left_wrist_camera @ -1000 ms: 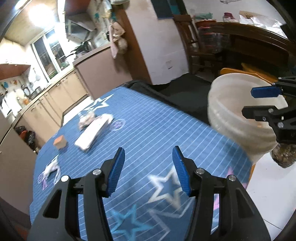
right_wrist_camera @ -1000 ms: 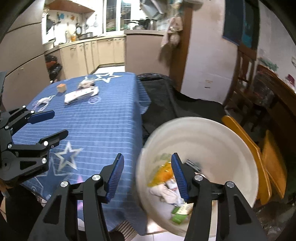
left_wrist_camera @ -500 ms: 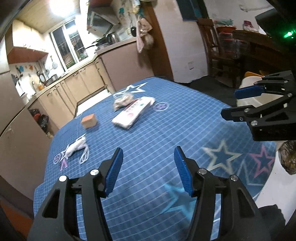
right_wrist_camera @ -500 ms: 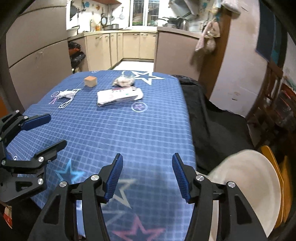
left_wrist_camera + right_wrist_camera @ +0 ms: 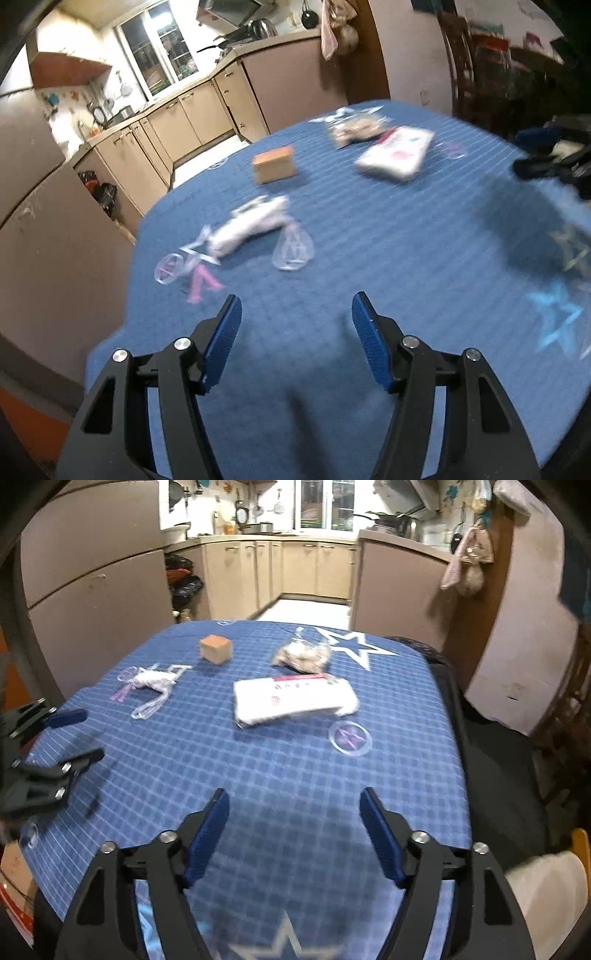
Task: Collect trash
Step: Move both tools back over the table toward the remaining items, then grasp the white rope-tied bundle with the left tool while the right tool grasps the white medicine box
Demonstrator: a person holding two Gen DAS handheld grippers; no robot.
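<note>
A table under a blue checked tablecloth (image 5: 295, 760) with stars holds scattered litter. Both tongs hang above its near edge: the left gripper (image 5: 295, 332) and the right gripper (image 5: 295, 830) each have jaws spread wide, gripping nothing. Mid-table lies a flat white packet (image 5: 293, 699), its long axis running left to right, slightly tilted. Beyond it sits a crumpled clear bag (image 5: 303, 653); to the left, a small brown box (image 5: 216, 649) and a crumpled white wrapper (image 5: 151, 679).

Beige cabinets (image 5: 295, 572), bright window (image 5: 317, 506), perhaps tiled floor (image 5: 306, 609)
</note>
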